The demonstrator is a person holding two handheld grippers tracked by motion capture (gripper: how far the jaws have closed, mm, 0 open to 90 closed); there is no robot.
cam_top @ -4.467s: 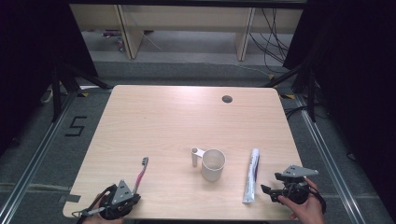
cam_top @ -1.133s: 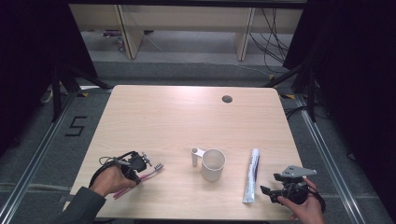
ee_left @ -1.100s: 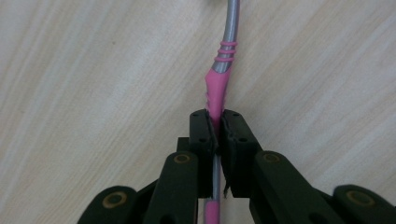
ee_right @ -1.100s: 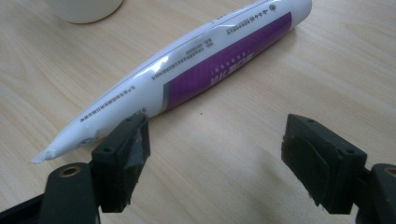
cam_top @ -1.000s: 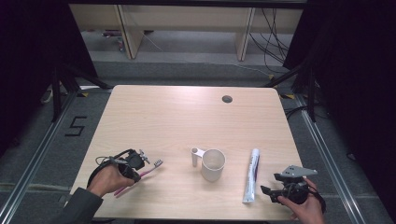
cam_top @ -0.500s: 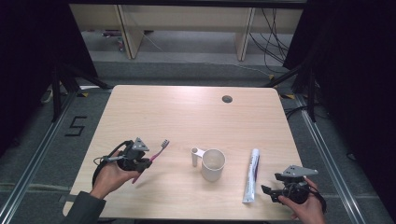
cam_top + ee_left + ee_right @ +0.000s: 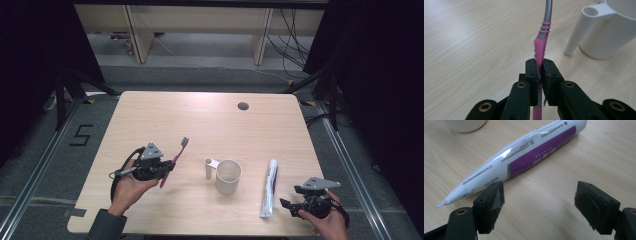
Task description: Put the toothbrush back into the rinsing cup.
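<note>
Pale wooden desk (image 7: pixel 150 120), rounded at the corners, with a small dark round hole (image 7: pixel 243 106) near its far edge. White cup (image 7: pixel 228 176) upright a little right of the middle of the near half, its tubular handle (image 7: pixel 208 167) pointing left; in the left gripper view, the same cup (image 7: pixel 609 30) just beyond the jaws and to their right. White and purple toothpaste tube (image 7: pixel 269 187) flat on the desk to the right of the cup, apart from it, lengthwise toward the near edge. Left gripper (image 7: pixel 167 169) lifted above the desk left of the cup, jaws clamped tight on the pink part of the toothbrush (image 7: pixel 173 160), bristle head up and away, pointing toward the far side. Grey neck of the toothbrush (image 7: pixel 541 42) rising past the jaws in the left gripper view. Right gripper (image 7: pixel 286 204) low at the near right corner, jaws spread wide with nothing between them, left jaw just beside the crimped end of the toothpaste tube (image 7: pixel 524 157).
</note>
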